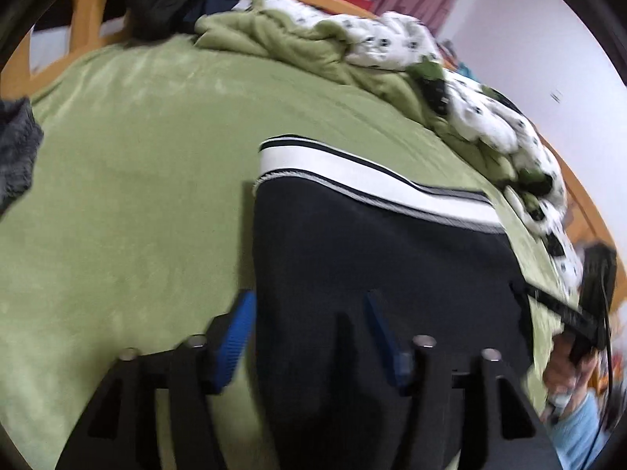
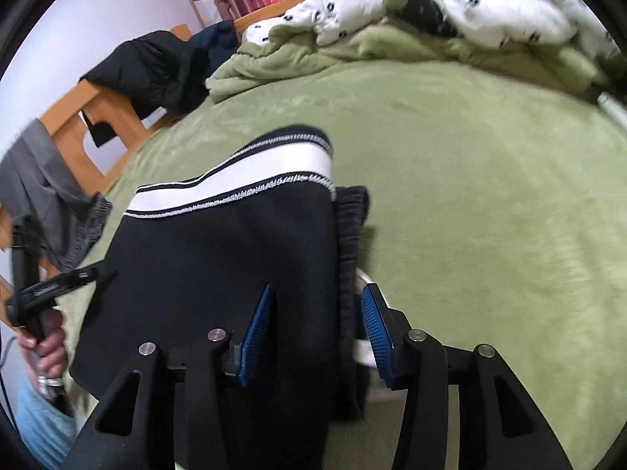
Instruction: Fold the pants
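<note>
Black pants (image 1: 384, 274) with a white and black striped band (image 1: 372, 180) lie folded on the green bed cover. My left gripper (image 1: 309, 313) is open, its blue pads astride the pants' left edge. My right gripper (image 2: 317, 305) is open, its blue pads astride the pants' right edge (image 2: 345, 258), where a gathered black hem shows. The pants fill the lower middle of the right wrist view (image 2: 235, 266). Each gripper shows at the side of the other's view, the right one (image 1: 584, 313) and the left one (image 2: 43, 293), both hand-held.
The green bed cover (image 1: 137, 196) spreads to the left and far side. A rumpled green and white patterned quilt (image 2: 450, 15) lies at the head. Dark clothes (image 2: 156, 66) hang over the wooden bed frame (image 2: 70, 125); a grey garment (image 2: 47, 203) lies at the edge.
</note>
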Motion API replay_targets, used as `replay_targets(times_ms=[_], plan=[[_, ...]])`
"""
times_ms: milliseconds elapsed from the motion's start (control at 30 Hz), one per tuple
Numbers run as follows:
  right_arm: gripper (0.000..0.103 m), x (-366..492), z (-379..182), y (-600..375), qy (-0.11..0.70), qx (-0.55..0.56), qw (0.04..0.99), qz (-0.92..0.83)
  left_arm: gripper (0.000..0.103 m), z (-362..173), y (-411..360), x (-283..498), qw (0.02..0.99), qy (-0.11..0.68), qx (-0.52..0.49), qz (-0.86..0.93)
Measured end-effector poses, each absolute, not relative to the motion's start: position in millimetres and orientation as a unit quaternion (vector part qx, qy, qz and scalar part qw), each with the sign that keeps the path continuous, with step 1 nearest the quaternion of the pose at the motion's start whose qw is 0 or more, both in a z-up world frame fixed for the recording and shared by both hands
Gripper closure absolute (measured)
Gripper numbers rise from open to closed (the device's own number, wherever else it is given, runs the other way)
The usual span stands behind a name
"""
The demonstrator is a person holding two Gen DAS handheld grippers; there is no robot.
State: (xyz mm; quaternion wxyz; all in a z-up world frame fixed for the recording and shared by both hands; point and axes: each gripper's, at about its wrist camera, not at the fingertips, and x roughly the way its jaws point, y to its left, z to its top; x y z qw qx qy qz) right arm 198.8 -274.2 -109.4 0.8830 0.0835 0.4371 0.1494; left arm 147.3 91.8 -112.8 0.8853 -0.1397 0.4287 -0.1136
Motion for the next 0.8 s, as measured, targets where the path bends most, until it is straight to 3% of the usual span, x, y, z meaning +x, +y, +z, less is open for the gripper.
replay_targets(times_ms=[300, 467, 533, 567, 667, 800], plan=[[0.057, 150.4, -110.0, -284.5, 0.467, 0.102, 0.865, 0.155, 0.040, -114.0, 89.6, 40.4, 0.867, 0.443, -0.062, -0.219], [0.057, 131.7, -114.0, -286.4, 0.474, 0.115, 0.860, 0.152, 0.040, -140.5, 63.0, 28.2, 0.874, 0.456, 0.025, -0.168], [0.057, 125.3, -115.1, -286.7, 0.477, 0.119, 0.858, 0.151, 0.051, -150.1, 56.6, 34.3, 0.875, 0.458, 0.038, -0.150], [0.057, 122.4, -116.4, -287.2, 0.479, 0.124, 0.856, 0.152, 0.067, -151.2, 53.7, 38.2, 0.875, 0.459, 0.040, -0.150], [0.057, 114.4, -122.3, -284.5, 0.489, 0.126, 0.850, 0.153, 0.091, -145.6, 50.8, 48.2, 0.880, 0.456, 0.039, -0.129], [0.064, 100.3, -121.3, -277.3, 0.468, 0.111, 0.864, 0.152, 0.092, -111.6, 81.8, 36.2, 0.910, 0.386, -0.063, -0.139]])
